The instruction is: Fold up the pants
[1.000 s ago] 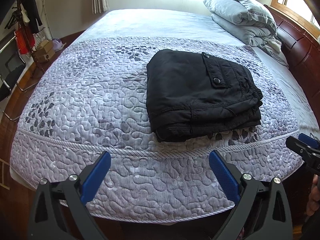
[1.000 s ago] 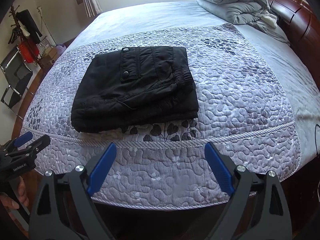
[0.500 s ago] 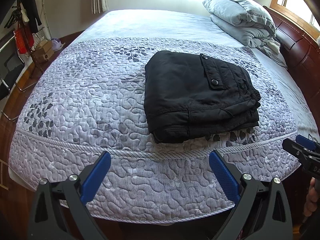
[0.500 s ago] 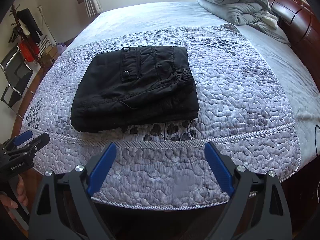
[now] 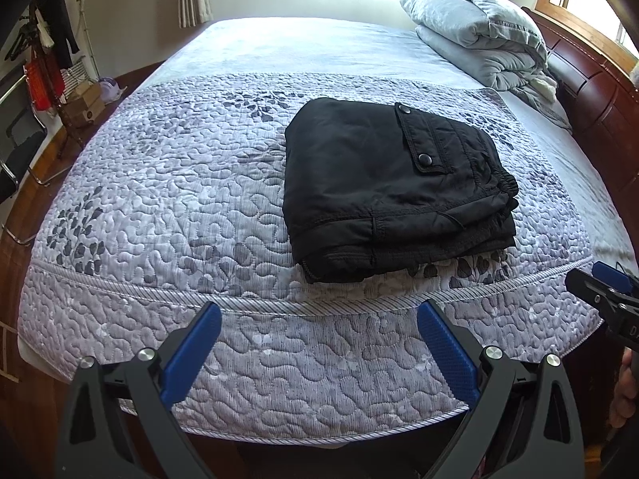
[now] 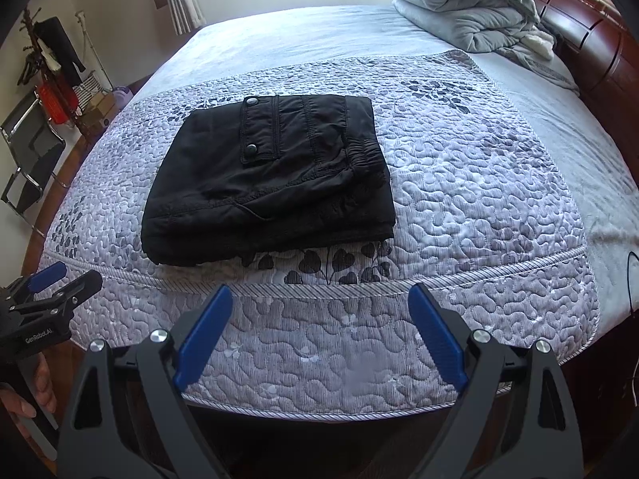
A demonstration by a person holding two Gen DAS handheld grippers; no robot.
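Black pants (image 5: pixel 393 187) (image 6: pixel 269 181) lie folded into a thick rectangle on the grey quilted bedspread (image 5: pixel 159 199) (image 6: pixel 479 207), pocket flap with snaps facing up. My left gripper (image 5: pixel 319 315) hangs open over the bed's near edge, short of the pants, nothing between its blue pads. My right gripper (image 6: pixel 321 297) is also open and empty, held back from the pants above the same edge. Each gripper shows at the side of the other's view: the right gripper (image 5: pixel 603 291) and the left gripper (image 6: pixel 52 291).
Folded grey bedding and a pillow (image 5: pixel 479 36) (image 6: pixel 463 4) are piled at the head of the bed by the dark wooden headboard (image 5: pixel 599 95). A coat rack with clothes (image 5: pixel 48 52) and a chair (image 6: pixel 28 155) stand at the left. A hand (image 6: pixel 36 395) grips the left tool.
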